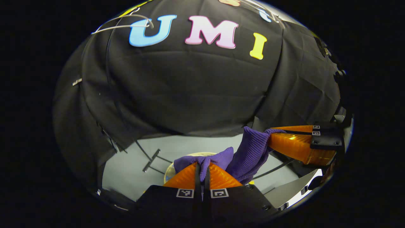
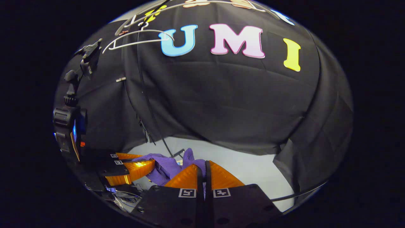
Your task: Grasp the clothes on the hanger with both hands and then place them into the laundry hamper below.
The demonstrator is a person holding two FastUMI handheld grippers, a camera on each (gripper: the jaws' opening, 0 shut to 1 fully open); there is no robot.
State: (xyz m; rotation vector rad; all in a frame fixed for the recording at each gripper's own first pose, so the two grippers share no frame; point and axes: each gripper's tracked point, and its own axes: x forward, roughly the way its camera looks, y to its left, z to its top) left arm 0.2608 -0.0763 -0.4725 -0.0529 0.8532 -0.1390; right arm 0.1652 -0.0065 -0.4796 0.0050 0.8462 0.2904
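Now I have the purple garment pinched at two places. In the left gripper view, the left gripper has its orange fingers drawn narrow with a fold of purple knit bunched between their tips. Off to the right in that view, the right gripper bites the far end of the same cloth. In the right gripper view its own fingers are likewise nearly closed on a tuft of purple.

What matters for the drop is how the cloth lies: it stretches between the two grippers, its long axis running from one set of fingers across to the other, with a slack ribbed part sagging between them. A pale rounded rim, which I take for the laundry hamper, peeks out just beyond and below the left fingers, over a grey floor. I judge the left gripper is nearer to it, so the right one must come in toward it before either lets go.

A bare white hanger hangs high against the booth wall, well apart from the garment.
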